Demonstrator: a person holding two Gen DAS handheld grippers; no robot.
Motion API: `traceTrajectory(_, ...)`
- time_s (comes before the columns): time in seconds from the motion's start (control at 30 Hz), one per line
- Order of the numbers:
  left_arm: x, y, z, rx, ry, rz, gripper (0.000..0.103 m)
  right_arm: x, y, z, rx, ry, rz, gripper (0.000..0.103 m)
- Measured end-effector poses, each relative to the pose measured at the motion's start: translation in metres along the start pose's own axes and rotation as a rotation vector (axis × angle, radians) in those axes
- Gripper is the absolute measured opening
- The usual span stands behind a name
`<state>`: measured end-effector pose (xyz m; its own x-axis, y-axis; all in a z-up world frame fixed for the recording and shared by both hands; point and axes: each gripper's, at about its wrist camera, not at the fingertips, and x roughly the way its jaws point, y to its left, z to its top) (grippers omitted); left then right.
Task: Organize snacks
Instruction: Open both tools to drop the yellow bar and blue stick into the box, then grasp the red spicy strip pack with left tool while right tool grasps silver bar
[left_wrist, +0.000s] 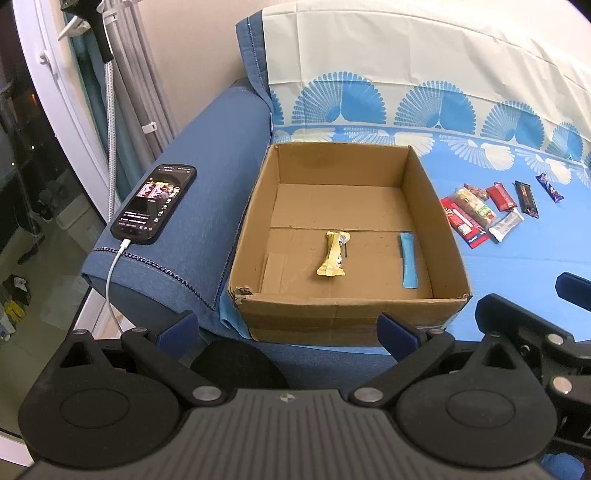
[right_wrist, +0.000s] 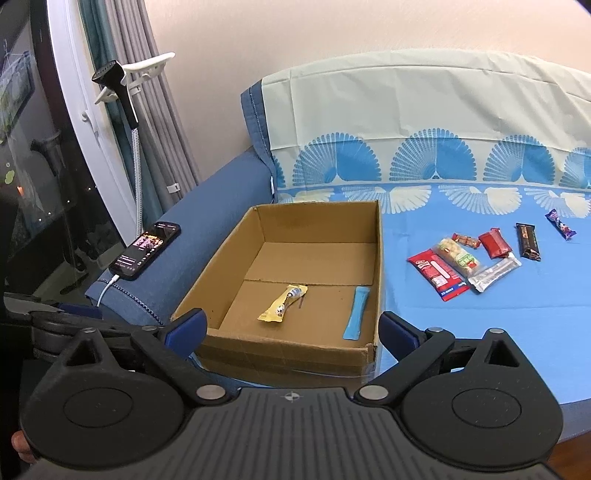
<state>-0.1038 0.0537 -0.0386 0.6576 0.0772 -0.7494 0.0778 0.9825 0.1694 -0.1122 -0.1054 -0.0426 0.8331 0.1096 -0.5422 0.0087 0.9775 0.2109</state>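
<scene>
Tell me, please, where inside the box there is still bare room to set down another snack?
The cardboard box is bare across its far half and near-left corner. Between the yellow bar and blue stick lies a narrower strip. Outside, the snack cluster crowds the blue sheet.

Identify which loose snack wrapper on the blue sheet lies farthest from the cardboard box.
The purple wrapper, alone at the far right end, beyond the black bar.

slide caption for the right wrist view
Two snacks lie in the box, seven more wait on the blue sheet.
</scene>
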Motion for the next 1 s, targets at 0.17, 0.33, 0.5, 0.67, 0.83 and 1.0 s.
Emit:
traceTrajectory(0.17, 0.002, 0.000, 0.000, 0.004, 0.007, 0.006, 0.103, -0.001, -0.002, -0.002, 0.006, -0.001, 0.005, 0.099)
traceTrajectory(0.33, 0.007, -0.003, 0.003, 0.011, 0.021, 0.015, 0.103, 0.000, -0.006, -0.002, 0.023, 0.000, 0.011, 0.099)
traceTrajectory(0.5, 0.011, -0.013, 0.010, 0.025, 0.028, 0.012, 0.103, 0.001, -0.021, -0.004, 0.075, -0.003, -0.004, 0.099)
traceTrajectory(0.67, 0.018, -0.036, 0.023, 0.062, 0.038, 0.006, 0.103, 0.006, -0.045, -0.006, 0.144, 0.010, -0.026, 0.099)
traceTrajectory(0.83, 0.028, -0.070, 0.046, 0.082, 0.054, -0.037, 0.103, 0.008, -0.081, -0.009, 0.225, 0.010, -0.079, 0.099)
traceTrajectory(1.0, 0.045, -0.129, 0.080, 0.129, 0.069, -0.115, 0.103, 0.009, -0.134, -0.011, 0.317, 0.002, -0.187, 0.100)
